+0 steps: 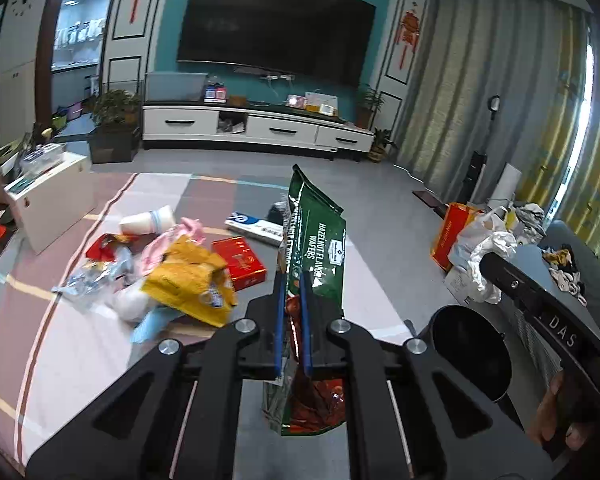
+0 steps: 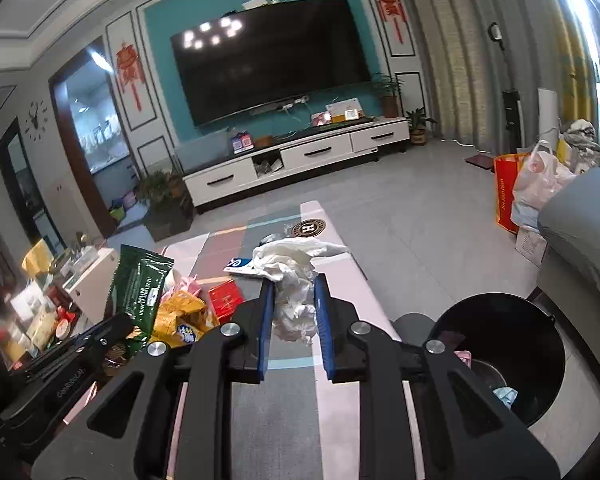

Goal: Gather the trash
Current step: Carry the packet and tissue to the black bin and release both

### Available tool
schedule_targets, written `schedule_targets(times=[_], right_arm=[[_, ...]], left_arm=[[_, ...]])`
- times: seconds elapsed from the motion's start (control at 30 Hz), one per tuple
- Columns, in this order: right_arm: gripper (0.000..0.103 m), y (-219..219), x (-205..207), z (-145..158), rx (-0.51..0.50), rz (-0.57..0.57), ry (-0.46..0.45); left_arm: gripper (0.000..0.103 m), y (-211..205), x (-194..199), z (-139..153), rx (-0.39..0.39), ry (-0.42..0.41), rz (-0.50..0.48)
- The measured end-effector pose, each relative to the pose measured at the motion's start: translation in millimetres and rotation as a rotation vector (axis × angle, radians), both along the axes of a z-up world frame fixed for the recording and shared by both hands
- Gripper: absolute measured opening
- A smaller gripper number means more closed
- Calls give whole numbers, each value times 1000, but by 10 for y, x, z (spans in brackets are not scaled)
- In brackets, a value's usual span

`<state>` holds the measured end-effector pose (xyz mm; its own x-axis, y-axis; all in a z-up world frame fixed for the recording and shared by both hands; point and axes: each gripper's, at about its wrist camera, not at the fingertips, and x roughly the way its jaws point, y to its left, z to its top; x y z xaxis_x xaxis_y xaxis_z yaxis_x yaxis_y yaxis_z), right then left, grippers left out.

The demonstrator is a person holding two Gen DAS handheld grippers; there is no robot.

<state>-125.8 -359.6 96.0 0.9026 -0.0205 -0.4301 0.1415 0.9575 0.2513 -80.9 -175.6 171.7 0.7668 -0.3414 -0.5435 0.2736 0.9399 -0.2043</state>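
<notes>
My left gripper is shut on a green hazelnut wafer bag and holds it upright above the table; the bag also shows in the right wrist view. My right gripper is shut on a crumpled white tissue, held above the table. A black trash bin stands on the floor to the right; it also shows in the left wrist view. More trash lies on the table: a yellow snack bag, a red box, a paper cup and clear wrappers.
The table has a pink, grey and white patterned cloth. A blue-and-white box lies at its far side. A grey sofa stands on the right, with bags beside it. A white cabinet stands on the left.
</notes>
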Motion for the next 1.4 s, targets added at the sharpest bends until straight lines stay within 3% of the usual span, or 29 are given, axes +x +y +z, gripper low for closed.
schedule_targets(times=[0.37, 0.77, 1.1, 1.4], right_arm=[[21, -461, -344, -23, 74, -146, -54], [22, -1157, -637, -308, 193, -381, -28], [22, -1675, -741, -710, 297, -559, 80], [22, -1973, -589, -1092, 348, -648, 226]], left_arm=[[8, -667, 40, -106, -22, 41, -196], [8, -1548, -14, -320, 37, 66, -382], [8, -2305, 28, -738, 41, 195, -551], [9, -2703, 161, -1171, 43, 337, -625]])
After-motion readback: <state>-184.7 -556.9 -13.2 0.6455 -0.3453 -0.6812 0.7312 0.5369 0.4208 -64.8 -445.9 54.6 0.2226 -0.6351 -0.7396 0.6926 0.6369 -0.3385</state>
